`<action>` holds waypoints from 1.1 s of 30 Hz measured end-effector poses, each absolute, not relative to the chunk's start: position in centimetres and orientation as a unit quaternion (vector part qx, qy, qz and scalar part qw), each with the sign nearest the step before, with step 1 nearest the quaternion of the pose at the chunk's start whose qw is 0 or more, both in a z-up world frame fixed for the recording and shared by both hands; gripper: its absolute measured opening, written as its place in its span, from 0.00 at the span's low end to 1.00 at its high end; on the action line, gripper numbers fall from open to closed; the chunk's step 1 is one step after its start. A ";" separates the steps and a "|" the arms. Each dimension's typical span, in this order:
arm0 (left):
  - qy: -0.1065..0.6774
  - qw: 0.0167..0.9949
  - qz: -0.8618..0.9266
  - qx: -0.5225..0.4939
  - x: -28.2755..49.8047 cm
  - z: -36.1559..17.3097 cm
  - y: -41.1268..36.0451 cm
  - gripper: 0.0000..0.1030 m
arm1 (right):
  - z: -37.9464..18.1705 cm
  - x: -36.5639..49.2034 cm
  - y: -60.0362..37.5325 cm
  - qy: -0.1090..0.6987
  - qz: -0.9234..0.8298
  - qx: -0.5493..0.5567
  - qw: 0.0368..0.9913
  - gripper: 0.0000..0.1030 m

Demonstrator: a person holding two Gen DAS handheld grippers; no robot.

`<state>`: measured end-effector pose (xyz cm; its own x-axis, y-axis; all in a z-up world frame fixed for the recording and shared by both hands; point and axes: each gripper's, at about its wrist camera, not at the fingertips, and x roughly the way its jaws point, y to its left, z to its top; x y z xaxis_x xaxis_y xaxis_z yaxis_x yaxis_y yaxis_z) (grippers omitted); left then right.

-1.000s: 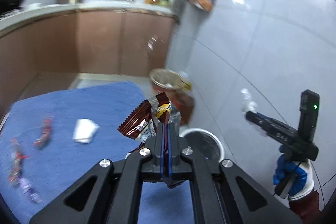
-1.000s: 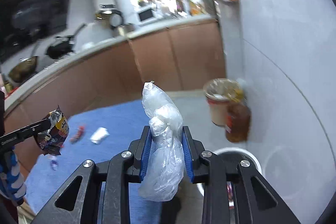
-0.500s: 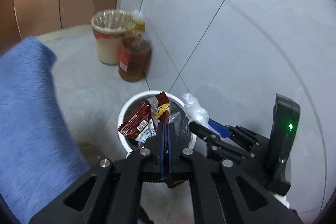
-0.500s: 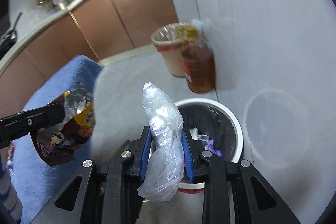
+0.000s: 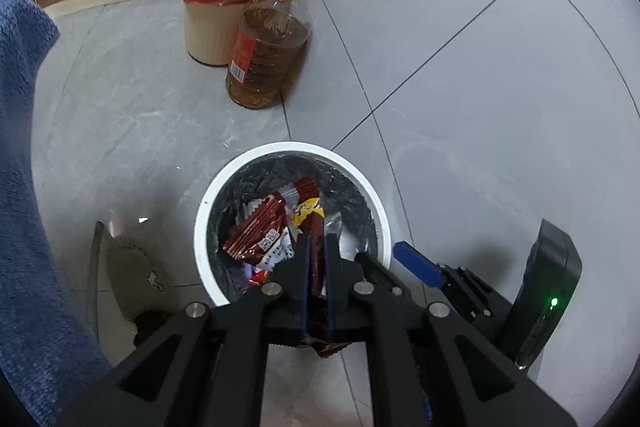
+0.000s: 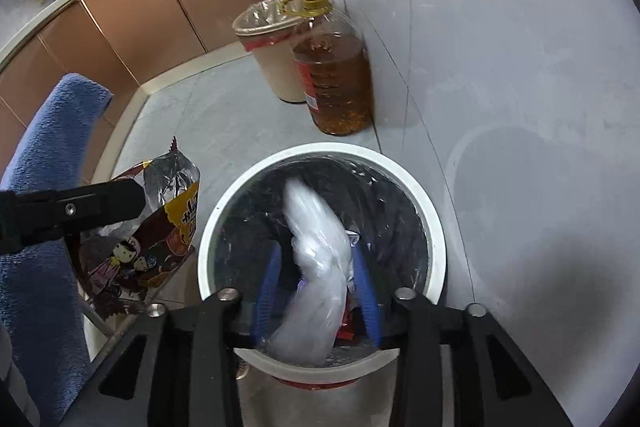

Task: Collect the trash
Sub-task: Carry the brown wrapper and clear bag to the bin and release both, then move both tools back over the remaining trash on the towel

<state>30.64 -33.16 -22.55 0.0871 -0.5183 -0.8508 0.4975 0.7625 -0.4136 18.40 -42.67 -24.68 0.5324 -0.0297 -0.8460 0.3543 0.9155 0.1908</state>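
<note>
- Your right tongs [image 6: 316, 283] have spread wide since half a second ago, when their blue pads clamped the clear plastic bag [image 6: 316, 267]; the bag now sits blurred between the parted pads, apparently dropping free over the bin mouth.
- Your left tongs [image 5: 315, 259] stay nearly closed on the brown snack wrapper [image 5: 260, 235]. In that same half second they have moved from beside the bin to right above its opening in their own view, though the right wrist view shows the wrapper hanging just outside the rim on the left.
- I judge the bag delivered; the wrapper is next, and you may need to shift the left tongs inward before letting go.
- The white bin [image 6: 434, 227], black-lined, stands on the floor and already holds scraps: red and purplish bits show under the bag.
- Beyond it a beige bin [image 5: 204, 27] with a clear liner stands touching a bottle of amber oil [image 5: 268, 63]; its contents are hidden.
- A blue cloth [image 5: 24, 187] covers the counter edge at left.
</note>
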 end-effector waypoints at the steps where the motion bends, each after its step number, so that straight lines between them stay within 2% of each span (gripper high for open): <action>1: 0.582 0.737 -0.344 -0.010 30.8 -22.6 -33.3 0.12 | -24.8 18.3 -42.8 0.471 -0.115 0.172 0.858 0.48; 4: 0.579 0.738 -0.346 -0.018 30.9 -22.4 -33.2 0.21 | -24.8 17.9 -42.9 0.472 -0.121 0.169 0.857 0.51; 6: 0.573 0.741 -0.349 -0.022 30.6 -21.8 -33.0 0.24 | -24.5 17.6 -42.7 0.471 -0.123 0.167 0.857 0.56; 8: 0.565 0.745 -0.353 -0.030 30.3 -20.9 -32.3 0.29 | -24.0 17.3 -42.4 0.469 -0.124 0.167 0.858 0.69; 14: 0.525 0.771 -0.359 -0.042 29.1 -17.1 -29.9 0.31 | -21.7 17.2 -41.1 0.451 -0.112 0.166 0.870 0.92; 17: 0.493 0.792 -0.357 -0.041 28.0 -14.6 -28.2 0.31 | -19.7 16.6 -40.3 0.427 -0.100 0.175 0.881 0.99; 20: 0.467 0.809 -0.352 -0.052 27.1 -12.6 -26.0 0.35 | -17.4 15.9 -39.6 0.399 -0.092 0.180 0.894 1.00; 33: 0.379 0.865 -0.321 -0.077 21.9 -4.7 -16.9 0.36 | -6.9 12.5 -34.8 0.299 -0.090 0.155 0.937 1.00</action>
<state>21.91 -16.93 -4.67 0.5070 -0.6131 -0.6058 0.4959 0.7824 -0.3768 12.45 -34.83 -6.91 0.8050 -0.0754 -0.5885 0.2607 0.9360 0.2367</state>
